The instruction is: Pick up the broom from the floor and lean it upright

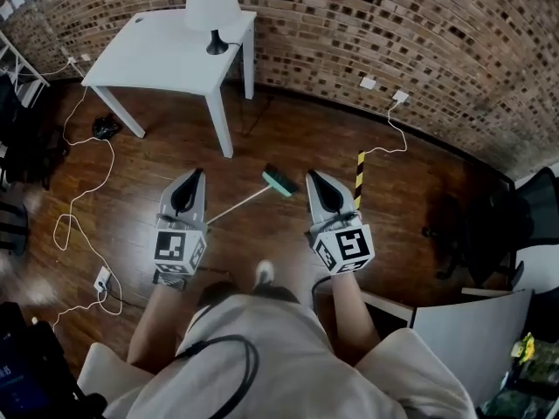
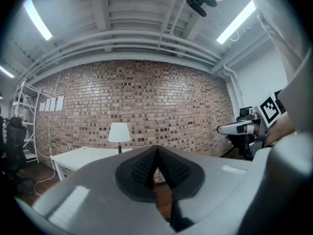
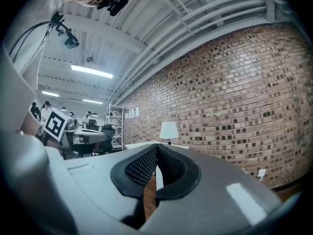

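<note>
The broom lies flat on the dark wooden floor, its teal head (image 1: 279, 182) towards the wall and its thin pale handle (image 1: 234, 207) running back to the lower left, towards my feet. My left gripper (image 1: 197, 173) hangs level to the left of the handle and holds nothing. My right gripper (image 1: 311, 175) hangs to the right of the broom head, also holding nothing. Both are above the floor and apart from the broom. In the left gripper view the jaws (image 2: 156, 150) meet at their tips. The right gripper view shows its jaws (image 3: 157, 147) closed too. Neither gripper view shows the broom.
A white table (image 1: 166, 55) with a white lamp (image 1: 212, 7) stands against the brick wall (image 1: 393, 24). White cables (image 1: 83, 199) and a power strip (image 1: 102, 279) trail over the floor at left. A yellow-black striped strip (image 1: 359, 177), a black office chair (image 1: 489, 234) and a white panel (image 1: 472, 330) are at right.
</note>
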